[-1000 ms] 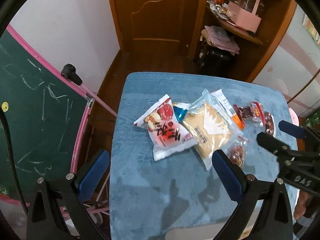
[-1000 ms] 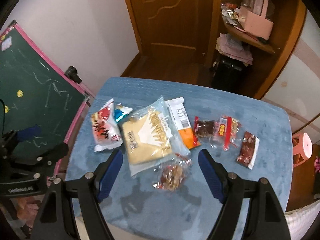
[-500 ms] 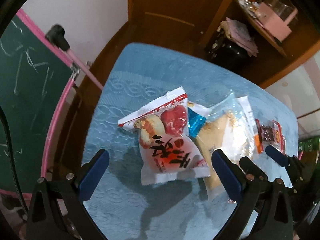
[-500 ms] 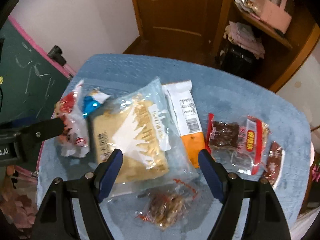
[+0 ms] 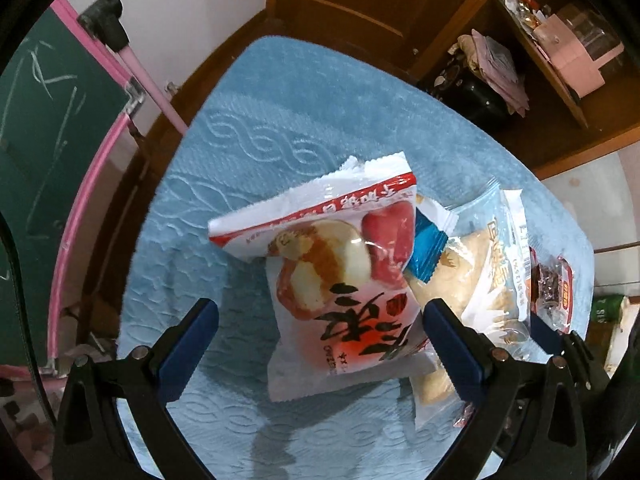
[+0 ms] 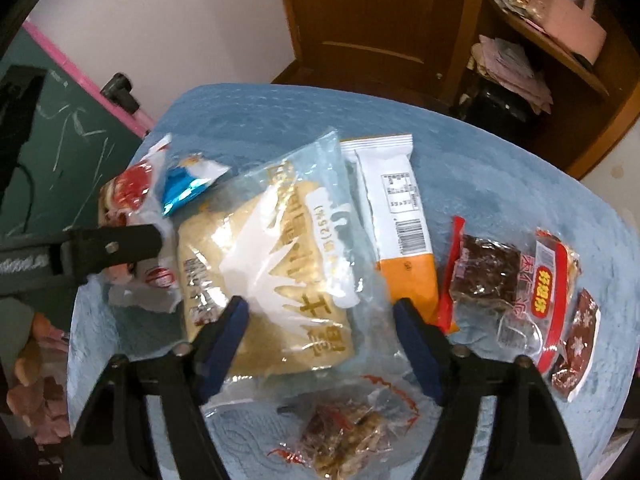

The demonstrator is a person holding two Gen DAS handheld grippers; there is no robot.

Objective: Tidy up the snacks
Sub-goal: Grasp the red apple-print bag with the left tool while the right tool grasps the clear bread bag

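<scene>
Left wrist view: the left gripper (image 5: 318,326) hangs wide open over the red-and-white packet (image 5: 340,280) on the blue table (image 5: 248,128). The right gripper (image 6: 320,330), jaws just narrowing but not yet pinching, straddles the clear cake bag (image 6: 272,264). Picking is starting; next, each should lower and close.

Left gripper (image 5: 320,332) points steeply down, jaws spread wide, pads clear. Right gripper (image 6: 322,334) at its 3 o'clock, steeply down, jaws just narrowing, pads not pressing.
</scene>
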